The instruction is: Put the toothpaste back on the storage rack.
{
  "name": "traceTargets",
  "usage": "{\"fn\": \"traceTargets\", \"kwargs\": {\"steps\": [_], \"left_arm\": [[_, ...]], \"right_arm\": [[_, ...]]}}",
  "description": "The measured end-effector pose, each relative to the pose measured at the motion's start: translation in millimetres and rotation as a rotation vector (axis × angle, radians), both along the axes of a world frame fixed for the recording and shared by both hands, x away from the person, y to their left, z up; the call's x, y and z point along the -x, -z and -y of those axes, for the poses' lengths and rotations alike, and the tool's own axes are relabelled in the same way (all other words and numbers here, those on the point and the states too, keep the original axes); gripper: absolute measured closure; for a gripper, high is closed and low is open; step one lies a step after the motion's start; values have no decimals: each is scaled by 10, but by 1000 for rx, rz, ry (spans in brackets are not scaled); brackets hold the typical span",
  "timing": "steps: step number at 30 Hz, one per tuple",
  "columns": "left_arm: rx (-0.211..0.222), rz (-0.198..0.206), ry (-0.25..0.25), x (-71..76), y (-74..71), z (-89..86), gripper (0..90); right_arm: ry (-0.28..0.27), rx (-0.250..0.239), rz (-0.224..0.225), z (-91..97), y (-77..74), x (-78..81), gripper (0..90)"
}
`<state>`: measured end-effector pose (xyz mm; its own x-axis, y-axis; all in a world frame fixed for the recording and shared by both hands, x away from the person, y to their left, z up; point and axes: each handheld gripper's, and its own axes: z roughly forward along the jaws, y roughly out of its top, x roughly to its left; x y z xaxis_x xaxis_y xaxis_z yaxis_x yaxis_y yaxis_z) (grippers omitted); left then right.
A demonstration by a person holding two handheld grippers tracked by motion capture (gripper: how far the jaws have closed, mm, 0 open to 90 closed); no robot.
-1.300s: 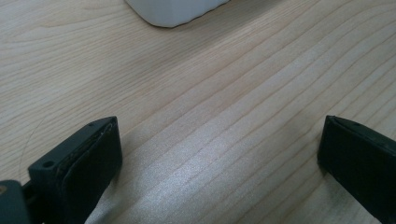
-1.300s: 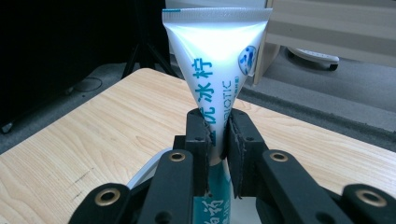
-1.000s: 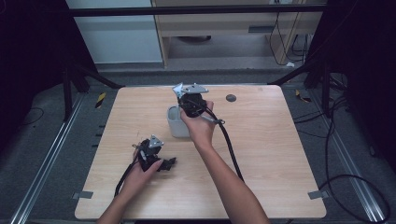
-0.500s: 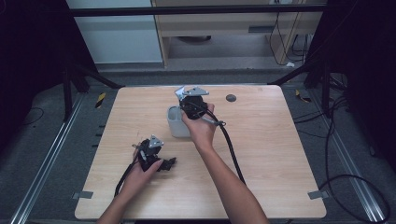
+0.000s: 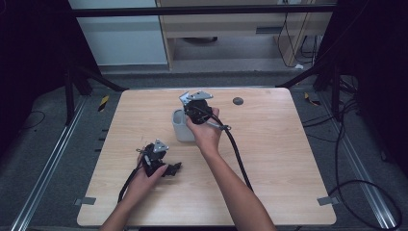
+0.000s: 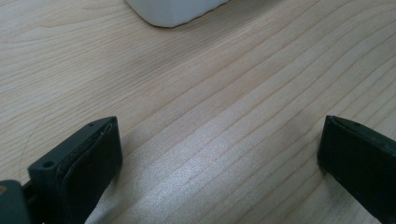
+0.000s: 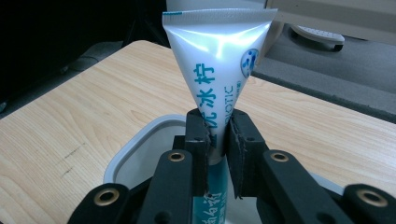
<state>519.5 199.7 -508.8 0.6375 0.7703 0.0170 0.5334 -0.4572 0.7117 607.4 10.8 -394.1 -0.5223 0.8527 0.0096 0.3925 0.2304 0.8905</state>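
Risk of slippage comes first: the right claw (image 7: pixel 217 135) pinches the tube (image 7: pixel 215 70) only at its narrow lower body, crimped end up, so the slick film could, in my judgement, slide or tilt and miss the grey container (image 7: pixel 140 144) directly beneath. Its jaws are nearly closed on the tube above the tabletop (image 5: pixel 288 159). The left claw (image 6: pixel 219 154) rests spread wide and empty, near the container's base (image 6: pixel 173 11).

Wooden table (image 5: pixel 288 159), small dark disc (image 5: pixel 237 101) near far edge — cables (image 5: pixel 365 187) on floor
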Motion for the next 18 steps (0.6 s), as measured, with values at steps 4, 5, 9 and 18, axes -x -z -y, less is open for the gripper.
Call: {"fn": "traceTargets", "kwargs": {"steps": [4,5,9,18], "left_arm": [[0,0,0,0,0,0,0],[0,0,0,0,0,0,0],[0,0,0,0,0,0,0],[0,0,0,0,0,0,0]], "right_arm": [[-4,4,-9,-19,12,3,792],[-4,9,-11,-23,18,5,791],[-4,7,-13,-23,17,3,791],[-6,12,-16,-24,11,2,785]]}}
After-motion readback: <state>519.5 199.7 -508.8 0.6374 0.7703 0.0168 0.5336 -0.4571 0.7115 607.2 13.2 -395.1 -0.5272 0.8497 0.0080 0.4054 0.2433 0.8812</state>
